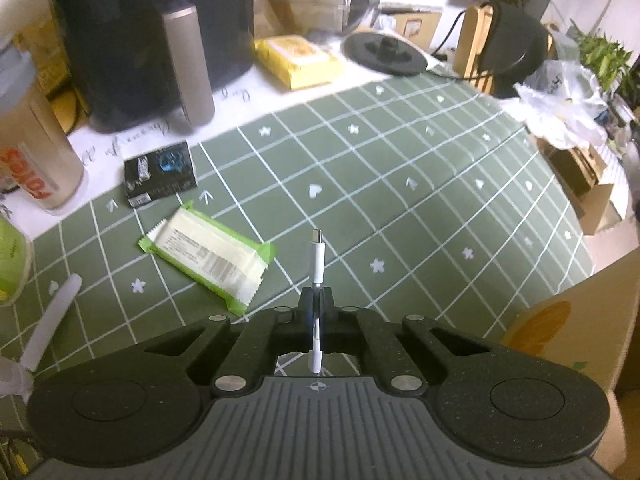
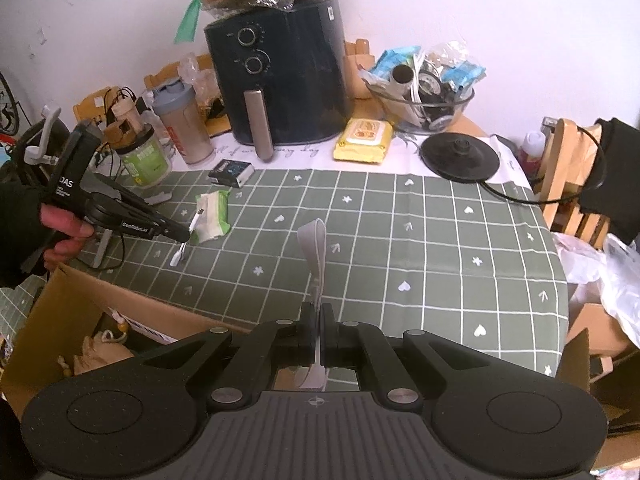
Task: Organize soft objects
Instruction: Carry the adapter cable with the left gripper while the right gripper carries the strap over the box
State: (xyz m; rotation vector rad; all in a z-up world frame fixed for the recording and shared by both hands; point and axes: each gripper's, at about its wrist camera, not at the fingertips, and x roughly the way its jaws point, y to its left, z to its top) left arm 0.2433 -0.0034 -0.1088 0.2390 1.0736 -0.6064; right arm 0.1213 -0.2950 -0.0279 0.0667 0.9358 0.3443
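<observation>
My left gripper (image 1: 317, 300) is shut on a short white USB-C cable (image 1: 317, 256), plug pointing forward, above the green checked tablecloth (image 1: 400, 200). From the right wrist view the left gripper (image 2: 182, 236) hovers near the table's left edge, the cable (image 2: 194, 222) sticking out both sides. My right gripper (image 2: 318, 314) is shut on a grey strap (image 2: 314, 252) that stands up in a loop over the table's front edge. A green-and-white soft packet (image 1: 208, 258) lies on the cloth left of the left gripper; it also shows in the right wrist view (image 2: 212, 216).
An open cardboard box (image 2: 80, 320) with a beige soft item sits below the table's front left. At the back stand a black air fryer (image 2: 280, 76), yellow wipes pack (image 2: 364, 140), glass bowl (image 2: 424, 100), kettle base (image 2: 460, 156), shaker bottle (image 2: 184, 120), small black box (image 2: 232, 170).
</observation>
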